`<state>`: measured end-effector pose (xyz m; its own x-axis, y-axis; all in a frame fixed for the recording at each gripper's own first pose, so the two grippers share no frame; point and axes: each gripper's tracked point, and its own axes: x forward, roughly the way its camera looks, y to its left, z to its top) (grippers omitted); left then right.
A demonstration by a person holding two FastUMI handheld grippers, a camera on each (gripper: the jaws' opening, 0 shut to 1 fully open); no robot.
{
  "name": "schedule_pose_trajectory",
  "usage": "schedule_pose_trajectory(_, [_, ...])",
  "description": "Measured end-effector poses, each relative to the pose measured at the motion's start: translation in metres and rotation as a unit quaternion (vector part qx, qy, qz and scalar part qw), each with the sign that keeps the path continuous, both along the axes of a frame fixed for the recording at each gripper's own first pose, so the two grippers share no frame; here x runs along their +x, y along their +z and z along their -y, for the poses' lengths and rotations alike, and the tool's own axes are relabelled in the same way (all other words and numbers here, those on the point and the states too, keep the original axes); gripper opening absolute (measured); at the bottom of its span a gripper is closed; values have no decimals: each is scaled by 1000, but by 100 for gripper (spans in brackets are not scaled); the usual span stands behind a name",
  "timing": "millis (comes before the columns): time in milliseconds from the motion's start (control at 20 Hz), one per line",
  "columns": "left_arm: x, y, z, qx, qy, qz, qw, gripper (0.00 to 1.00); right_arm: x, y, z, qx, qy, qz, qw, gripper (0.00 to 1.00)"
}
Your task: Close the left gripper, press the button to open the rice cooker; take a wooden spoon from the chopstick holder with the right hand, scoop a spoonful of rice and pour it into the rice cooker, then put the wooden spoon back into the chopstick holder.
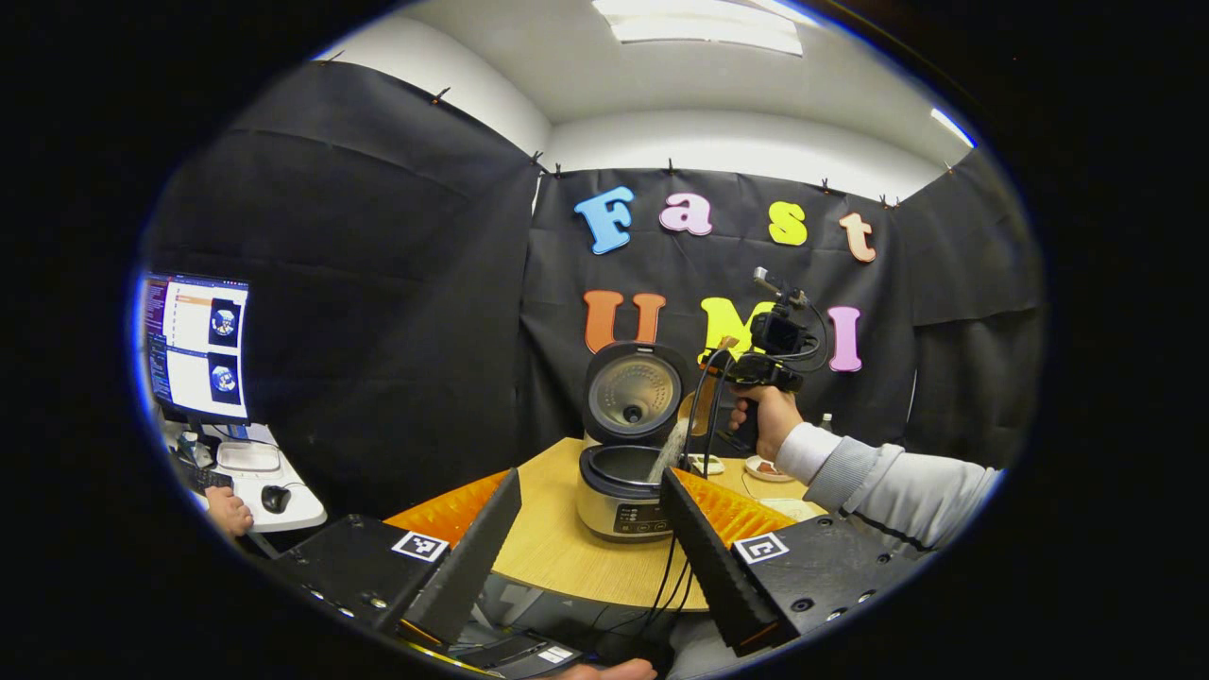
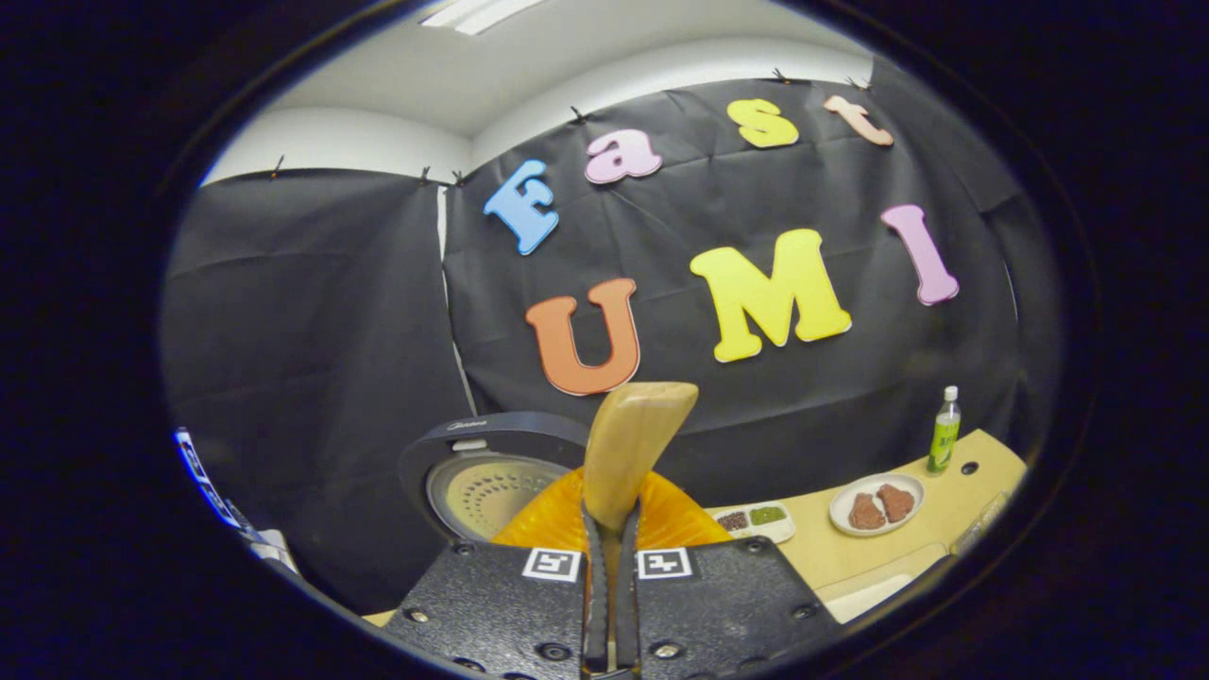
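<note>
The rice cooker (image 1: pixel 623 496) stands open on the round wooden table (image 1: pixel 548 552), its lid (image 1: pixel 631 392) upright. My left gripper (image 1: pixel 590 482) is open in front of it, its fingers wide apart and holding nothing. A hand holds my right gripper (image 1: pixel 756 370) above and to the right of the pot. It is shut on the wooden spoon (image 1: pixel 701 401), which is tilted, and a pale stream of rice (image 1: pixel 669 449) falls into the pot. In the right gripper view, the gripper (image 2: pixel 612 515) clamps the spoon (image 2: pixel 631 444), with the cooker lid (image 2: pixel 477 477) low on the left.
A plate (image 2: pixel 876 505) of brown food, a small divided dish (image 2: pixel 751 518) and a green bottle (image 2: pixel 943 433) sit on the table's right side. Cables (image 1: pixel 672 581) hang over the front edge. A side desk at left holds a monitor (image 1: pixel 196 345), a mouse (image 1: pixel 275 497) and a person's hand (image 1: pixel 229 512).
</note>
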<state>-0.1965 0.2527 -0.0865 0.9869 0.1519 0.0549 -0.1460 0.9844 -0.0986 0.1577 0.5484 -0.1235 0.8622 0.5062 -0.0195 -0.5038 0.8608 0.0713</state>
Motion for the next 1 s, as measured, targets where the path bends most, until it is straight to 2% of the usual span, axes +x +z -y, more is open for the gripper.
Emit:
schedule_pose_trajectory(150, [0,-5,2,1,0,-5,1000,94,-6,2,-7,-37,14,30,999,8])
schedule_pose_trajectory(350, [3,-6,9,5,-5,-14,1000,95,-24,2,-19,-51,55,78,994,8])
schedule_pose_trajectory(650, [15,-17,26,16,-11,-33,999,95,-47,-14,-22,-165,68,198,964,8])
schedule_pose_trajectory(800, [20,-22,35,30,-15,-48,998,95,-61,-17,-23,-160,78,205,963,8])
schedule_pose_trajectory(1000, [20,-21,41,34,-17,-46,998,95,-63,-6,-15,-165,67,211,961,8])
